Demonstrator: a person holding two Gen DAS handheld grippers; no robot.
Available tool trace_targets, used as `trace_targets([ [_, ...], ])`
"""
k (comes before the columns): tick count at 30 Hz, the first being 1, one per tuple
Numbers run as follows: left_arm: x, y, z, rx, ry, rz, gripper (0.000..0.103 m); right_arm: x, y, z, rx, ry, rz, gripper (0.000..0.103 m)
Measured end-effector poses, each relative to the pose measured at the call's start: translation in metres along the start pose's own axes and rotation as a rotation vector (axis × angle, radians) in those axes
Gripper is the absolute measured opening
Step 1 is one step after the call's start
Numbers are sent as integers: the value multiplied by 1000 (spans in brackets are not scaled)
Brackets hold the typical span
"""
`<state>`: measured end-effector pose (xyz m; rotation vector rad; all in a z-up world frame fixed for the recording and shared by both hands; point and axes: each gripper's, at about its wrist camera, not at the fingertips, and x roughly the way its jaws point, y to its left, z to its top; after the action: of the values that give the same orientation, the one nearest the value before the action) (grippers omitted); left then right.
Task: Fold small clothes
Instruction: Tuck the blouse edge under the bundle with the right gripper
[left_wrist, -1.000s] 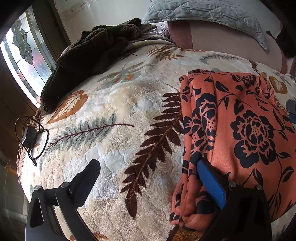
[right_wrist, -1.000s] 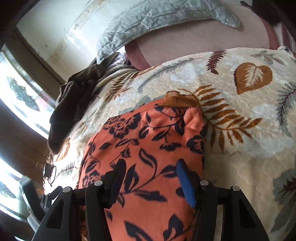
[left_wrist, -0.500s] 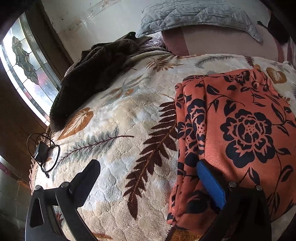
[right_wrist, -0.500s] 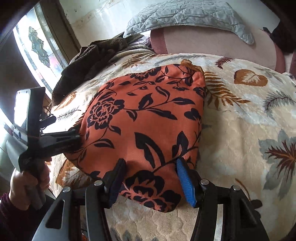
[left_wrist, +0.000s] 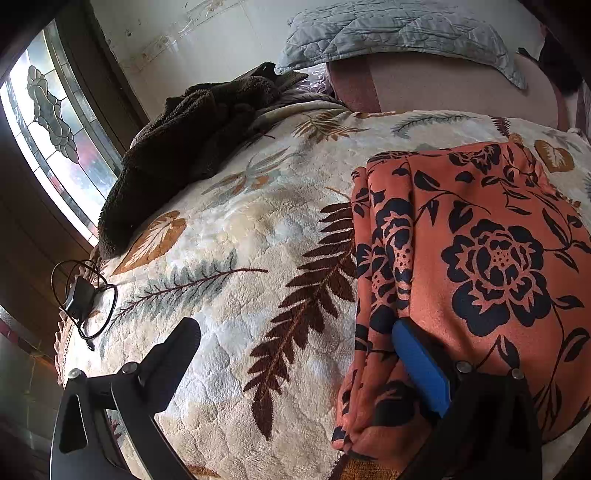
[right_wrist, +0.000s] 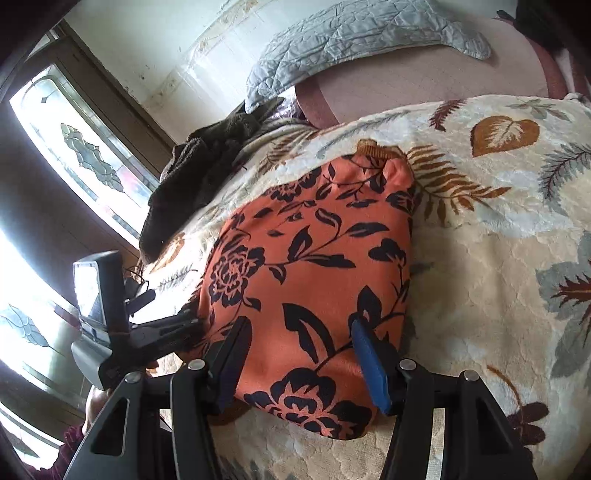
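Lying folded on leaf-print blanket (left_wrist: 258, 229) – orange floral garment (right_wrist: 314, 266), both hand-held grippers spread, brown throw (left_wrist: 184, 147) – charger cable (left_wrist: 81, 295) nearby

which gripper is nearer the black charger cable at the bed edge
Left. The left gripper sits at the orange garment's window-side edge, with the charger cable just beyond its bare finger. The right gripper straddles the garment's near end, farther away.
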<state>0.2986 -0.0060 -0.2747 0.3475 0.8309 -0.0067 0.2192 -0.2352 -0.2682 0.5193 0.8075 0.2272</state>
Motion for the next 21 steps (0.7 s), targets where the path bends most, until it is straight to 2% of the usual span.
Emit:
trace_targets([
  [2,1,0,0,-1,2,-3,103,12,-1,-5,-6,33,-16,60],
  [21,1,1,2,-8,8,-4,103,10,-3,-5,-2,22,1,60],
])
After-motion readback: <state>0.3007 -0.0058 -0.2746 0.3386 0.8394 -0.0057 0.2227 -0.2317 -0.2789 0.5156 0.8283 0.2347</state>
